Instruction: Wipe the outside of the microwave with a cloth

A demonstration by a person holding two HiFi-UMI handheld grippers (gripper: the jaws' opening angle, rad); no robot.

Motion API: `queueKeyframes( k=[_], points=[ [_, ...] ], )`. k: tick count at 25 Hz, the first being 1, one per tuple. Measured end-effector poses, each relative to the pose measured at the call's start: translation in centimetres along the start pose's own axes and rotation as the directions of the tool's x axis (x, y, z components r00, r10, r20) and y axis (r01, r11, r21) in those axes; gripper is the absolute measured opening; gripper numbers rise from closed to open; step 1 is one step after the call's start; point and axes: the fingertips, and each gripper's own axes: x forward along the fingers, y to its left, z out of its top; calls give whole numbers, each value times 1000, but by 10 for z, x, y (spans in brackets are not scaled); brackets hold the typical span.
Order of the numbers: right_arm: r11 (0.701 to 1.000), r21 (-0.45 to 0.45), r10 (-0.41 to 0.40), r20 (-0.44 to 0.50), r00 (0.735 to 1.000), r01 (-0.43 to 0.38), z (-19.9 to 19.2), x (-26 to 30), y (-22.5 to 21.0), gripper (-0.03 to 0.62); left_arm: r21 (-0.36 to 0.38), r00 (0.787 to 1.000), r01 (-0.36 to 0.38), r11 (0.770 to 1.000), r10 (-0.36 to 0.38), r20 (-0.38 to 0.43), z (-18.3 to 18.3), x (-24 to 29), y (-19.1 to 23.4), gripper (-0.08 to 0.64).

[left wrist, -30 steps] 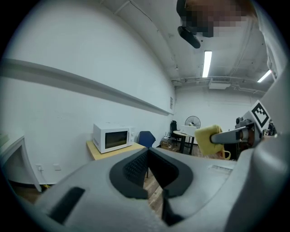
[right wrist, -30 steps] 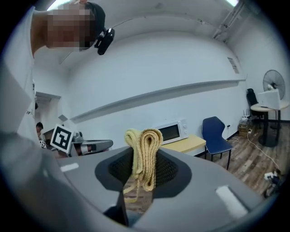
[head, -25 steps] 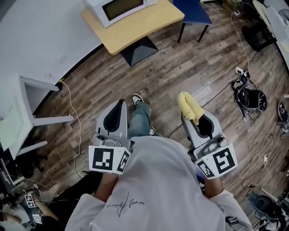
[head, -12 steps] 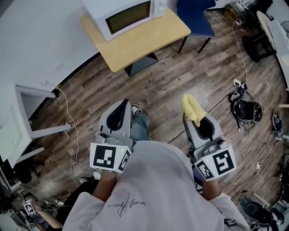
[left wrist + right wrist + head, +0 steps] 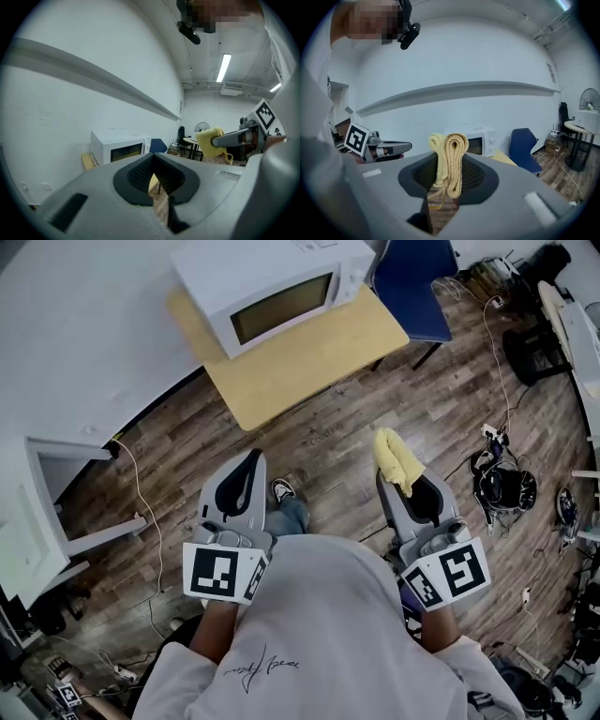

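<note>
One folded yellow cloth [image 5: 392, 454] sits pinched in the right hand-held gripper [image 5: 404, 482]; the left hand-held gripper [image 5: 254, 458] is closed, empty.

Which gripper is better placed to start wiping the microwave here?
Right. The right gripper is shut on the yellow cloth and points toward the microwave ahead. The left gripper is shut with nothing between its jaws.
</note>
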Motion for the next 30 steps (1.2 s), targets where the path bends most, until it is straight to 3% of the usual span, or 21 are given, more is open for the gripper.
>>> queueKeyframes(
  k=[6,17,22,30],
  points=[
    [1000,-11,-14,-7,1000,14,21,40,-8,123,7,1000,7,1000,-7,16,12,21,36,-8],
    [993,-116,-8,-7,1000,7,50,90,-19,121,-42,997,-63,997,65,49,27,42,78,-8],
    [990,-137,-15,30,999,19,72,117,-54,114,-32,991,-105,994,107,75,41,64,89,-8],
    [987,-155,51,63,997,-41,124,190,-125,114,-10,980,-181,983,181,84,81,136,112,-8]
  ],
)
